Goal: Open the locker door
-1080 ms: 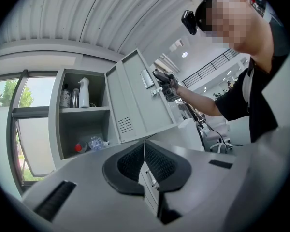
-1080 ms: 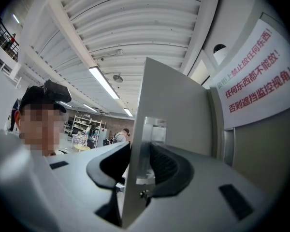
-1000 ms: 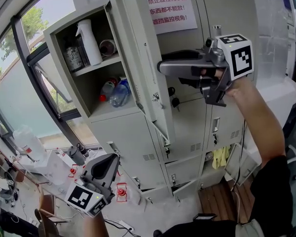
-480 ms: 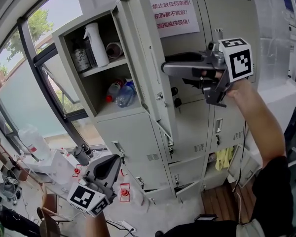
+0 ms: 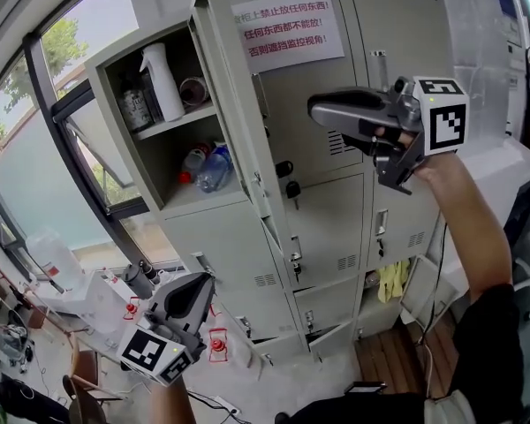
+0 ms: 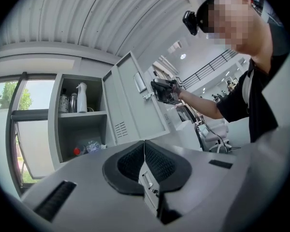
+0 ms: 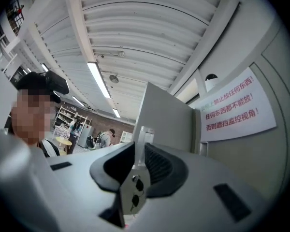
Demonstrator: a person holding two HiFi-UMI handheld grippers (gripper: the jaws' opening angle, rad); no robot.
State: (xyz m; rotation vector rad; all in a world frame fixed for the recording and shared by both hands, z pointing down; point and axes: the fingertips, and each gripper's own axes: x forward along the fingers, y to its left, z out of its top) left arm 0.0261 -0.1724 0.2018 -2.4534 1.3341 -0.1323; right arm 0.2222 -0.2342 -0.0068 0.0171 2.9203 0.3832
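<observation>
Right gripper (image 5: 316, 109) has pulled back from the locker door (image 5: 238, 122); its jaws have just been closing to a narrow gap with nothing pinched. Door stands swung open just ahead of its tips, not touching. Left gripper (image 5: 190, 290) hangs low, jaws pressed together, empty. Risk: the unheld door could drift back shut.
</observation>
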